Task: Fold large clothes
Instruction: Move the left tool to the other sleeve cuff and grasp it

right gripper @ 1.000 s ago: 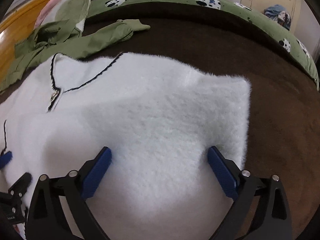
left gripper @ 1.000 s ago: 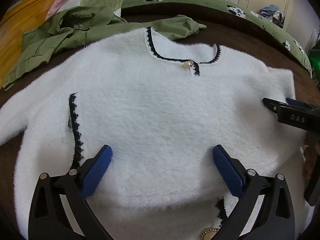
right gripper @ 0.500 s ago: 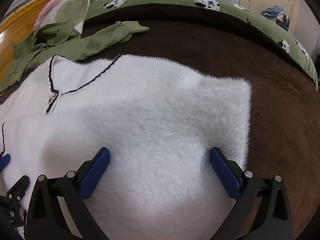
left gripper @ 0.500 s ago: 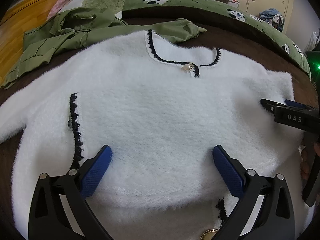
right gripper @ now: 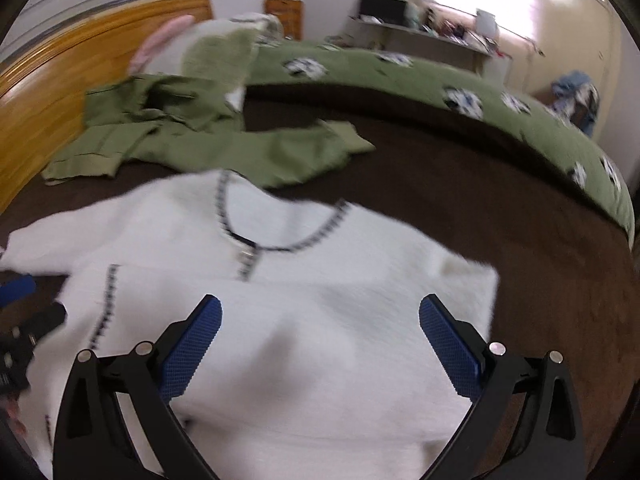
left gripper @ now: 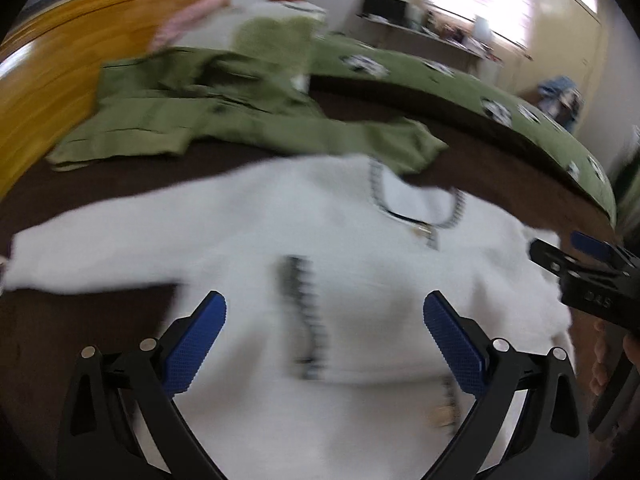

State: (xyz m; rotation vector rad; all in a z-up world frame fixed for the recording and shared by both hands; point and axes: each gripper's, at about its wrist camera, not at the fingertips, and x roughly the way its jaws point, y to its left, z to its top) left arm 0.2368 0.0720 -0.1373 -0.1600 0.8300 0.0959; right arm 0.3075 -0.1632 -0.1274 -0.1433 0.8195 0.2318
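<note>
- The left tongs [left gripper: 325,320] stand wide open with nothing between the blue pads; the white sweater [left gripper: 280,248] lies just beyond and below them, on the brown bed cover [left gripper: 100,176].
- The right tongs [right gripper: 320,322] are also wide open and hold nothing; the same sweater [right gripper: 304,320] spreads under and ahead of them.
- Compared with half a second ago, both views have pulled back and tilted up: the sweater now looks smaller and lower, more of the room shows, and both pictures are blurred.
- The left view now shows the left sleeve [left gripper: 80,248] stretched out to the left of the tongs; earlier it was cut off.
- Only the left view shows the right tongs from the side, at its right edge, with part of a hand [left gripper: 604,356] behind.
- Only the right view shows the sweater's right edge [right gripper: 490,292] and the brown cover beyond it.
- Beyond the collar [right gripper: 280,236] lies a green jacket [right gripper: 180,140].
- Farther still, a green patterned blanket [right gripper: 400,80] and the wooden headboard [right gripper: 60,80].
</note>
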